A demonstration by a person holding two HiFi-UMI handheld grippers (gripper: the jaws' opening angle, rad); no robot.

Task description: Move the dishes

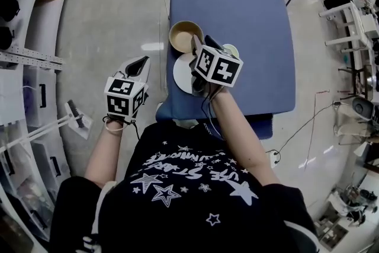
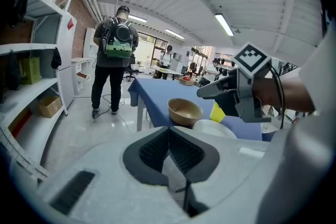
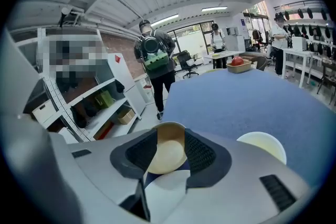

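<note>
The right tool (image 3: 171, 147) stood spread, pinching nothing, above the wooden bowl (image 1: 185, 36) and white plate (image 1: 180, 75) at the worktop's (image 1: 237, 15) near-left edge (seemingly aligning for pickup); left tool (image 2: 169, 139) pressed together, idle.

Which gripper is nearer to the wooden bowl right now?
Right. The right gripper sits just short of the wooden bowl, open and lined up on it. The left gripper hangs beside the table, off its left edge, over the floor.

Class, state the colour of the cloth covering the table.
Blue; the tablecloth shows best in the head view.
</note>
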